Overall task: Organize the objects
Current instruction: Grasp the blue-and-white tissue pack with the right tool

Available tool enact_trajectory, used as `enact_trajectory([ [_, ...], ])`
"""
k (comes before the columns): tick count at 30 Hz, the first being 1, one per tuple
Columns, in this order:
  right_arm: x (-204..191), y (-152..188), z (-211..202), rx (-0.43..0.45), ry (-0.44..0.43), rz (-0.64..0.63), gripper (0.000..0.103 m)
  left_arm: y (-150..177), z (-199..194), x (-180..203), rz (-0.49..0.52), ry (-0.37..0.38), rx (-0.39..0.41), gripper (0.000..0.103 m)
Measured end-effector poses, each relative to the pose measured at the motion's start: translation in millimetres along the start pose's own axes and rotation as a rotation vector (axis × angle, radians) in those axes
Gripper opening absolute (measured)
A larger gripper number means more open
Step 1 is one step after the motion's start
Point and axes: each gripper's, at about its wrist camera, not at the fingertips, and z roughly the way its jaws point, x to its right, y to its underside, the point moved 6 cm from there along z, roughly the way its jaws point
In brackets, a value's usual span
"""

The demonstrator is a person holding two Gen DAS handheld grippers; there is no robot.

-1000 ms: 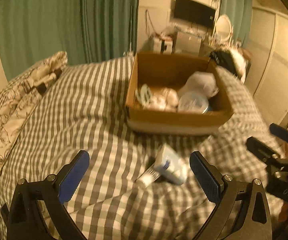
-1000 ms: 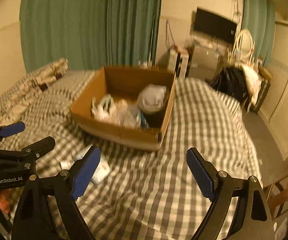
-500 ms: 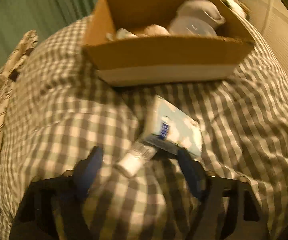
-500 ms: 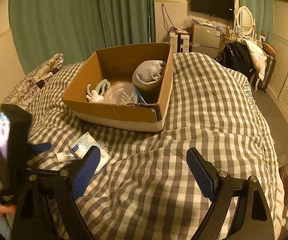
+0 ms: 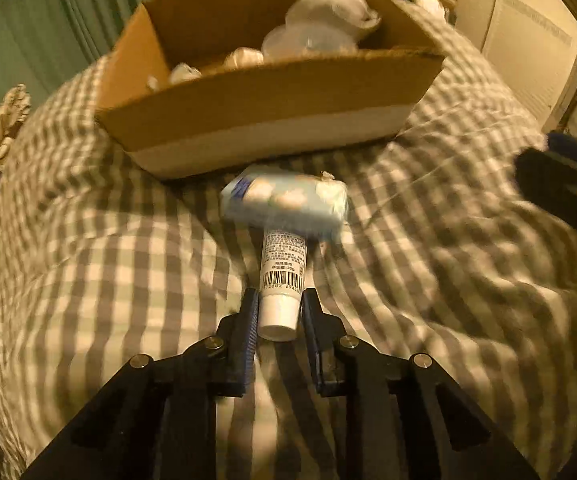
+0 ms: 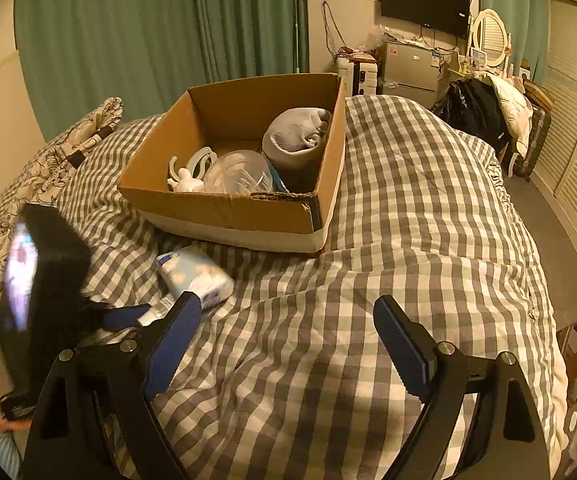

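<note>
Now left gripper [image 5: 278, 312] jaws (just closing) pinch tube [image 5: 282, 270]; right gripper [image 6: 288, 332] agape

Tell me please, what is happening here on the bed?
A person is tidying loose things into a cardboard box on the checked blanket. The left claw has just been closing and now pinches the cap end of a white tube, whose far end lies under a pale blue packet. The right claw hangs open and empty nearby.
</note>
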Motion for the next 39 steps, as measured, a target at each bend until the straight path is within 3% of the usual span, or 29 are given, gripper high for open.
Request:
enact_trajectory([
  [4,-1,2,-2,0.001,0.018,-0.005,0.088,16,-37,-13,-0.129,0.082,0.059,0.021],
  [8,-5,2,-3,0.003,0.032,-0.020,0.088,27,-73,-40,-0.200,0.042,0.134,0.021],
  [13,-22,0,-3,0.000,0.002,-0.042,0.088,16,-95,-77,-0.241,-0.033,0.185,0.021],
  [20,-64,-2,15,-0.035,-0.056,-0.125,0.088,-6,-85,-99,-0.283,-0.042,0.229,0.021],
  [25,-80,-1,51,-0.118,-0.061,-0.180,0.088,-10,-70,-119,-0.364,-0.033,0.239,0.021],
  [33,-101,2,129,-0.284,-0.032,-0.258,0.088,-5,-47,-125,-0.415,0.004,0.193,0.021],
  [39,-102,8,162,-0.348,0.009,-0.280,0.088,-4,-44,-123,-0.415,0.010,0.183,0.021],
])
